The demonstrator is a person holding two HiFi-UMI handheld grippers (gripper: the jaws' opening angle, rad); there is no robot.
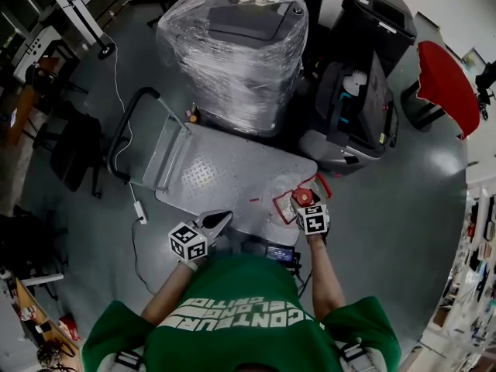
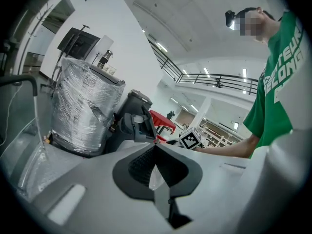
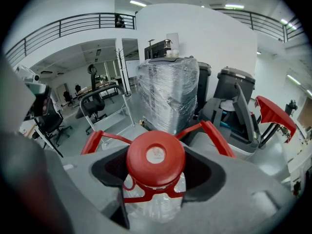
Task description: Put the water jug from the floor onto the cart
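1. The clear plastic water jug (image 3: pixel 155 206) has a ribbed body, a round red cap and a red loop handle.
2. My right gripper (image 3: pixel 156 175) has its jaws clamped on the jug's neck, just under the cap.
3. My left gripper (image 2: pixel 156 150) has its dark ribbed jaws together at the tips, empty.
4. The jug (image 1: pixel 302 198) is over the near right corner of the grey checker-plate platform cart (image 1: pixel 225 173); I can't tell whether it's resting on it.
5. Behind the cart, a shrink-wrapped stack (image 1: pixel 232 53) stands on the glossy grey floor (image 1: pixel 418 208).
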